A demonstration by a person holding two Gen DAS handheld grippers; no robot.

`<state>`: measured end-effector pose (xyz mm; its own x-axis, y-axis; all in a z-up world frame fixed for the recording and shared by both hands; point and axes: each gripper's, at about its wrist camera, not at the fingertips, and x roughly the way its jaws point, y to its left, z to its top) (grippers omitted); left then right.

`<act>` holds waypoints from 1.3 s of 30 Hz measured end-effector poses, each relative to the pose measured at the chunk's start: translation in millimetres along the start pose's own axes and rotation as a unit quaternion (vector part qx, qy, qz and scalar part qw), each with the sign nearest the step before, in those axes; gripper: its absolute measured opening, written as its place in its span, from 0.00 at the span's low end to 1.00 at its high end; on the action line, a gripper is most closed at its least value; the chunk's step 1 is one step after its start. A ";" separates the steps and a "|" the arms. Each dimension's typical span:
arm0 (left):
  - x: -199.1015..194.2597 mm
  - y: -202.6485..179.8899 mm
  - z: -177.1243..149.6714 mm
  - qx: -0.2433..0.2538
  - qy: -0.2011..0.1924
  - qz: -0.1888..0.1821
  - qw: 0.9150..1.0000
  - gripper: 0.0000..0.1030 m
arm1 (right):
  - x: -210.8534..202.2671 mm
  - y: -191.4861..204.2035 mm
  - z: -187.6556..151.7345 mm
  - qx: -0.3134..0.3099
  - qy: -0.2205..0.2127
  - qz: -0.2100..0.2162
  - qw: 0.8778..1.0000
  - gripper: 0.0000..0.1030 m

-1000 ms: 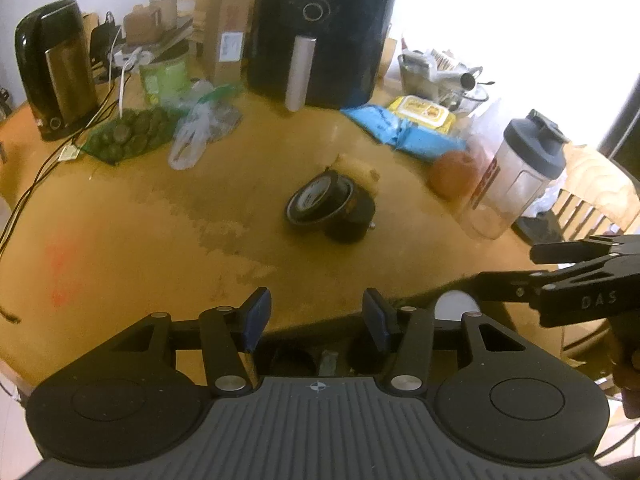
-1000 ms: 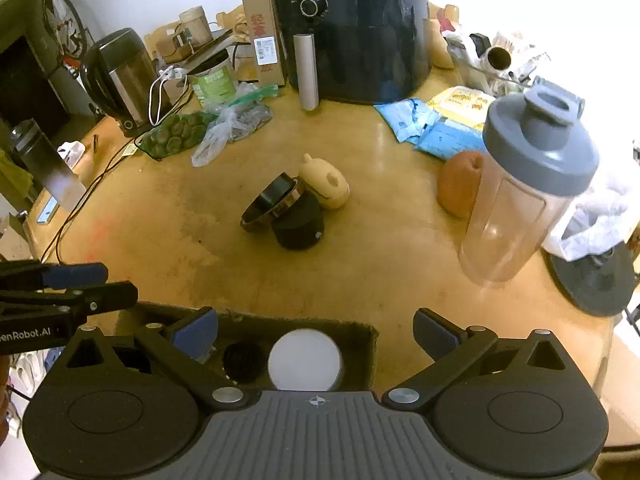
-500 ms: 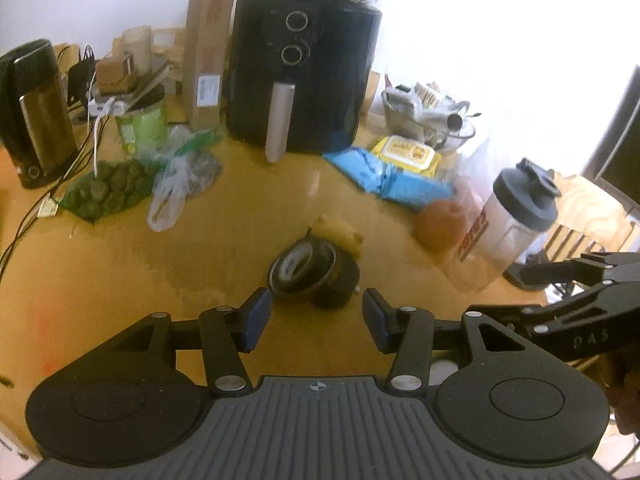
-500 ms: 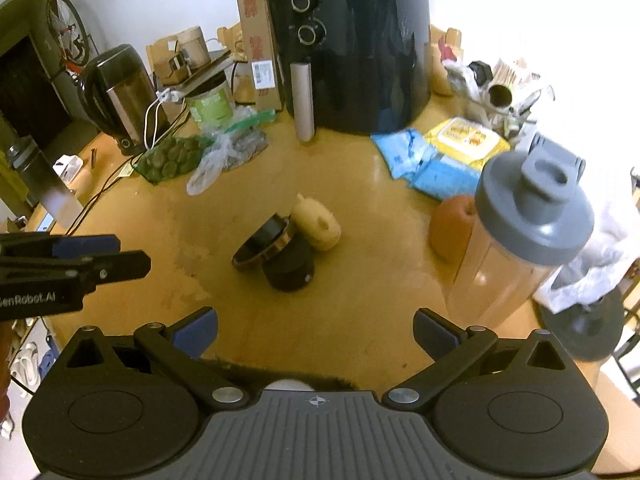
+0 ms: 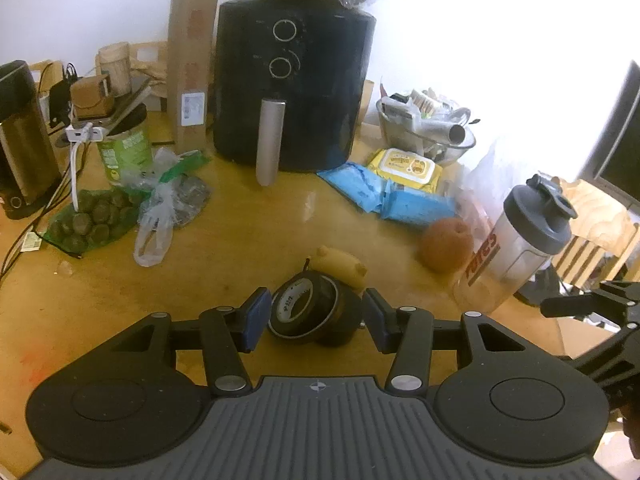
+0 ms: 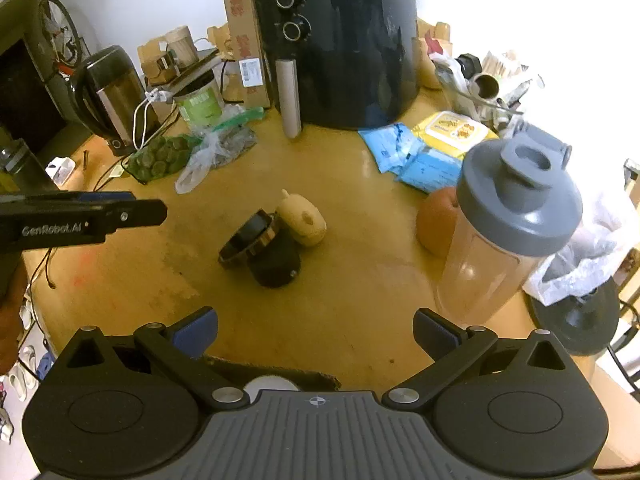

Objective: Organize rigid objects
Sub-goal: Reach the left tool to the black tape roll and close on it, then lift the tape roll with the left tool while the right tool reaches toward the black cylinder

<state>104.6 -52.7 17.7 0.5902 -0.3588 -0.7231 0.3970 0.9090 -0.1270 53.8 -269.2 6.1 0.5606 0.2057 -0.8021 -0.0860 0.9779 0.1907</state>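
Observation:
A black tape roll (image 5: 300, 312) leans on a squat black cylinder (image 5: 345, 322) mid-table, with a yellow bear-shaped toy (image 5: 340, 268) just behind. In the left wrist view my left gripper (image 5: 315, 316) frames the roll between open blue pads (image 5: 256, 314). The right wrist view shows that gripper (image 6: 132, 212) still short of the roll (image 6: 246, 240), touching nothing. My right gripper (image 6: 316, 336) stands wide open and empty over the near table edge. A cardboard box (image 6: 280, 372) holding a white disc (image 6: 270, 384) sits below it.
A grey-lidded shaker bottle (image 6: 508, 232) and an orange fruit (image 6: 434, 220) stand right of the toy. A black air fryer (image 5: 292, 92), blue and yellow packets (image 5: 400, 184), bagged green items (image 5: 92, 220), a kettle (image 5: 20, 140) and cables line the back.
My left gripper has moved forward over the table until the tape roll sits between its fingers in its view; the box has dropped out of that view. The right gripper has barely shifted.

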 end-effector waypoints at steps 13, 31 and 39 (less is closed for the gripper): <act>39.1 13.7 2.1 -0.012 0.033 -0.027 0.999 0.47 | 7.5 -9.4 -10.2 0.015 0.025 -0.005 1.000 1.00; 111.7 37.0 17.1 -0.061 0.102 -0.075 0.990 0.35 | 3.0 -28.5 -3.0 0.035 0.018 -0.025 0.999 1.00; 145.7 58.8 16.7 -0.157 0.142 -0.115 0.971 0.27 | -4.1 -46.4 -7.8 0.061 0.014 -0.041 0.997 1.00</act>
<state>225.7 -55.0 -83.8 0.2770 -0.5277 -0.8030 0.2351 0.8475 -0.4758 49.1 -315.2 -3.9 0.5378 0.1279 -0.8333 0.0603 0.9801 0.1894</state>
